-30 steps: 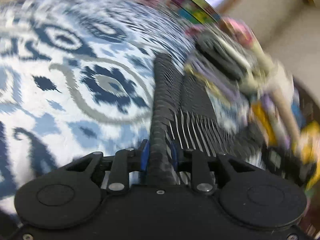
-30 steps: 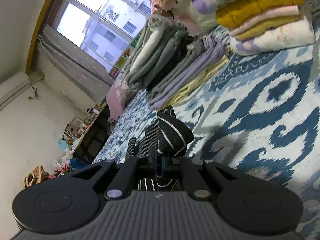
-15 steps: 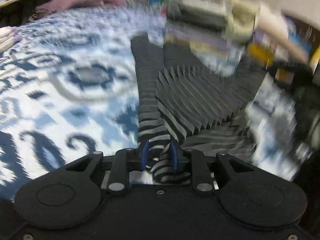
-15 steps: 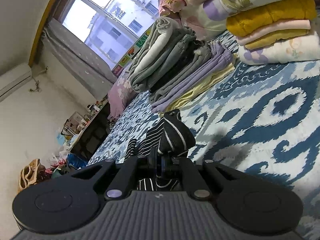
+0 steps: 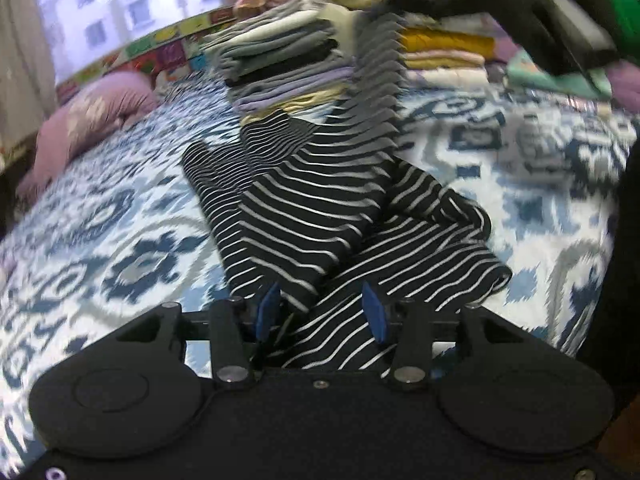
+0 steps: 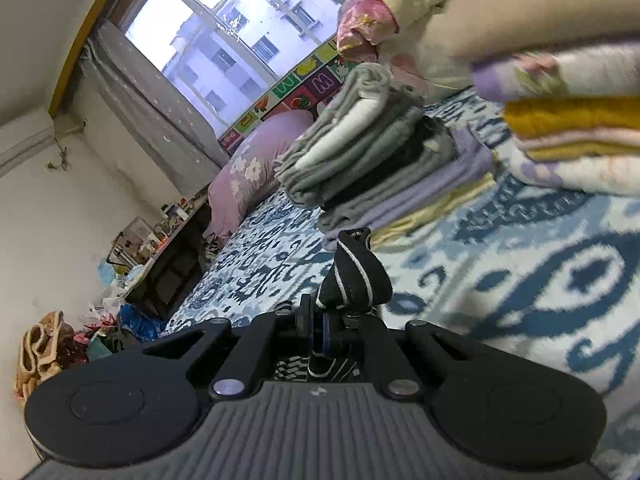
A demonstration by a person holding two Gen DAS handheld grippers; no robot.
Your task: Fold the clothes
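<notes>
Black-and-white striped knit garment (image 5: 320, 204), soft and limp, was judged light, stretchy and prone to sagging and creasing; hold was best taken at a hem or corner, where the doubled cloth could be pinched without slipping. Garment was recorded lying partly doubled over on the blue patterned bed (image 5: 100, 216), in front of a pile of folded clothes (image 5: 280, 64). Left tongs (image 5: 320, 314) were noted spread, blue pads either side of the near edge, the cloth passing between them unpinched. Right tongs (image 6: 320, 332) were noted pressed together on a bunched end of the garment, lifted clear of the bed.
</notes>
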